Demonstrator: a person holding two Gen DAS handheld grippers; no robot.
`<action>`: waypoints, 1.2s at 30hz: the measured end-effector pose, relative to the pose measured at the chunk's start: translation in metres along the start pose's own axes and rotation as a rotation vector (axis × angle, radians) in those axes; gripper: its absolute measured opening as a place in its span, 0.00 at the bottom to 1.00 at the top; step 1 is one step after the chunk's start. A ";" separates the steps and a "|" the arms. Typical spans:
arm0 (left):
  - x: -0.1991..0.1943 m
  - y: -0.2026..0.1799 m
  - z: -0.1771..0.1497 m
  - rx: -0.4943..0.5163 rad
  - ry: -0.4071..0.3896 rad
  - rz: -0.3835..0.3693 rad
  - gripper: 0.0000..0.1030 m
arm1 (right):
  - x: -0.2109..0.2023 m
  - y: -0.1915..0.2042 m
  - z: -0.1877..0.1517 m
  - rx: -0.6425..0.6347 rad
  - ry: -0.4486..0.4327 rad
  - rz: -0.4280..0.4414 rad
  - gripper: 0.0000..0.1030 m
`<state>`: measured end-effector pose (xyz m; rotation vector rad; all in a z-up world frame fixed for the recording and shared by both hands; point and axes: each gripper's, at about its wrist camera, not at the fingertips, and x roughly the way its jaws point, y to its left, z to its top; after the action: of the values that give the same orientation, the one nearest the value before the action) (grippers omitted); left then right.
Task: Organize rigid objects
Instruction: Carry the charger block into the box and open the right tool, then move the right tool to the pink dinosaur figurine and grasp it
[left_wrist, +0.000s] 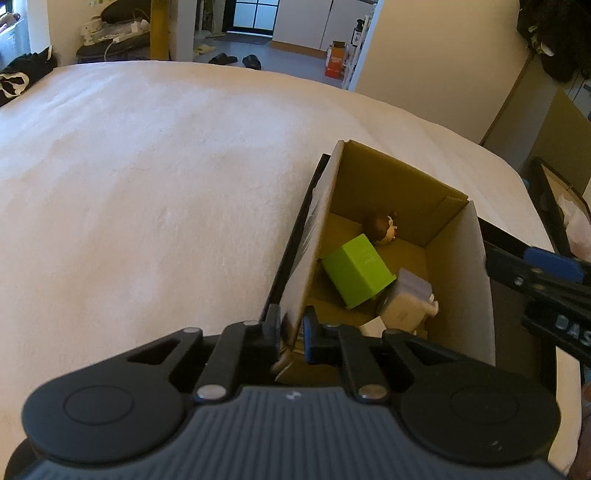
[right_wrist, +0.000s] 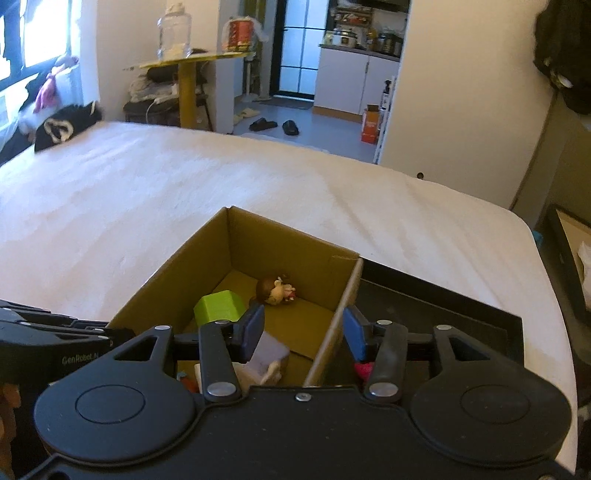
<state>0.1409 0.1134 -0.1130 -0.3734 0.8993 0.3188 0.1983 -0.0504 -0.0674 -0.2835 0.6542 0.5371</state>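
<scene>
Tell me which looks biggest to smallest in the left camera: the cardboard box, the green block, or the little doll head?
1. cardboard box
2. green block
3. doll head, though it lies farther from the camera, so it may look smaller than it is.

A white-covered bed (right_wrist: 221, 192) is being occupied by an open cardboard box (right_wrist: 295, 251) and black clothing (right_wrist: 66, 123).

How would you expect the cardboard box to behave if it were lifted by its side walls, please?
The cardboard box looks thin-walled, so its walls would probably flex. The left gripper pinches one wall, which leans inward. The green block and doll head lie loose and may slide.
</scene>
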 end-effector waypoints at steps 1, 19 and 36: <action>0.000 -0.001 0.000 0.004 0.001 0.003 0.11 | -0.002 -0.002 -0.001 0.010 -0.003 -0.003 0.48; -0.008 -0.016 0.005 0.066 -0.004 0.075 0.14 | 0.000 -0.044 -0.027 0.150 0.025 -0.023 0.48; -0.002 -0.045 0.013 0.132 0.011 0.203 0.62 | 0.026 -0.079 -0.053 0.262 0.027 0.033 0.61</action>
<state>0.1675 0.0794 -0.0957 -0.1618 0.9659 0.4420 0.2332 -0.1275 -0.1182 -0.0336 0.7483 0.4732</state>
